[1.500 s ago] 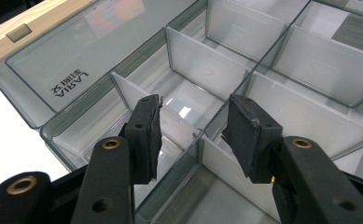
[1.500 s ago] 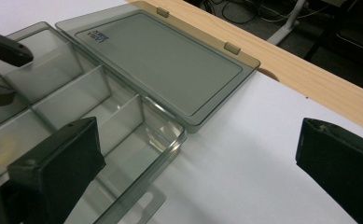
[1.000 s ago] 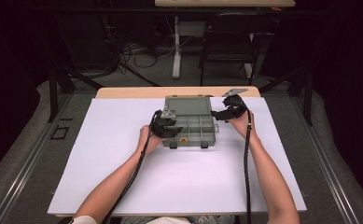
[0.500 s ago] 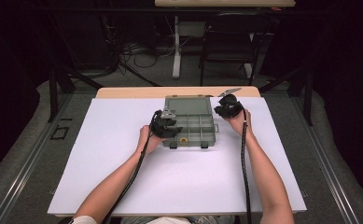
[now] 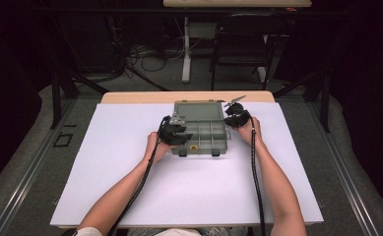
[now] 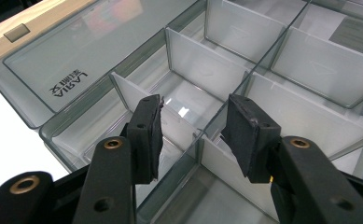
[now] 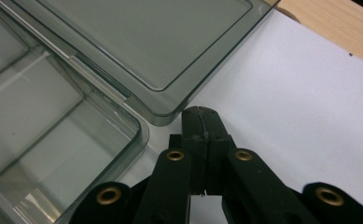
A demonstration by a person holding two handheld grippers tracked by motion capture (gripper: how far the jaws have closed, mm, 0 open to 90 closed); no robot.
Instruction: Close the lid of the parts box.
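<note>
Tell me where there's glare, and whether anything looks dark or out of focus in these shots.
Left gripper view: small bright glints on the clear organizer box floor between the dividers; the jaw arms at the bottom edge look soft. Right gripper view: even light, faint sheen on the open lid. High view: white table brightly lit, the room behind nearly black.

Black grippers (image 5: 173, 132) (image 5: 237, 118) are showing brass-ringed screw holes, trailing ribbed black cables (image 5: 256, 182); forearms are going bare

Tongs (image 6: 195, 135) parted astride divider wall, clear compartment box (image 6: 244, 70), lid (image 6: 100, 42) open
</note>
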